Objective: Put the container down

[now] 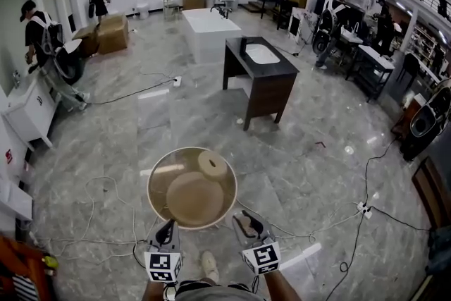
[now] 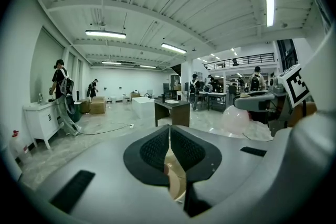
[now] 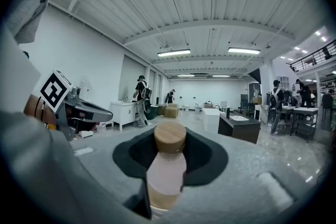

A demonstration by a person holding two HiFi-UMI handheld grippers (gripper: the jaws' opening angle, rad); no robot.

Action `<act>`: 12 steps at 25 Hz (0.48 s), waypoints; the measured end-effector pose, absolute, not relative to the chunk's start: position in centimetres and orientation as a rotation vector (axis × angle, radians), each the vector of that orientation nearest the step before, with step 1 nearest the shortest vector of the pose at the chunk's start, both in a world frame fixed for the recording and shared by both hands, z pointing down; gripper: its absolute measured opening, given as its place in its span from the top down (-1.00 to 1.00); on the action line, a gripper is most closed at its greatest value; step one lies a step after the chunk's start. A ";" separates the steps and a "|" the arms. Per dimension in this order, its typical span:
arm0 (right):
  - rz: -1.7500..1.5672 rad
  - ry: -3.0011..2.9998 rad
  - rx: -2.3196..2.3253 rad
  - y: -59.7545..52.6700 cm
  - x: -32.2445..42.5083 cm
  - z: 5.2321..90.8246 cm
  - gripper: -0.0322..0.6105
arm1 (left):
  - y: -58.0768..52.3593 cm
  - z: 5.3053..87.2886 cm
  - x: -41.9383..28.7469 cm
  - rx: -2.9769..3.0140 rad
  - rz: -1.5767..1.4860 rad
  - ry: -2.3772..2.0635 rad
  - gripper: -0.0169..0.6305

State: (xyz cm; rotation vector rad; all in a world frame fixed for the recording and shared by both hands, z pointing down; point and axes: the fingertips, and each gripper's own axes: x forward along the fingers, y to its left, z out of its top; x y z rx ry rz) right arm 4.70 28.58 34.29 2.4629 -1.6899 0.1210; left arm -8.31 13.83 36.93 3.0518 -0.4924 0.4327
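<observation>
A round, shallow, tan container [image 1: 192, 187] hangs in the air over the marble floor, with a round wooden piece [image 1: 212, 165] lying inside it. My left gripper [image 1: 168, 228] is shut on its near rim; in the left gripper view only a thin tan edge [image 2: 173, 170] shows between the pads of that gripper [image 2: 169, 152]. My right gripper [image 1: 246, 222] sits just right of the container, shut on a small bottle [image 3: 166, 168] with a pale pink body and a wooden cap [image 3: 169, 136]. The bottle stands up between the right gripper [image 3: 167, 157] jaws.
A dark vanity cabinet [image 1: 259, 84] with a white basin stands ahead, and a white island [image 1: 206, 30] stands behind it. Cables [image 1: 106, 211] and a power strip [image 1: 363, 207] lie on the floor. Several people stand at the room's edges. A shoe [image 1: 209, 266] is below the grippers.
</observation>
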 end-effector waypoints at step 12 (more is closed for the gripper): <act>0.130 -1.720 2.431 18.7 11.5 35.4 0.51 | 4.3 37.7 -1.5 3.061 0.437 -0.520 0.87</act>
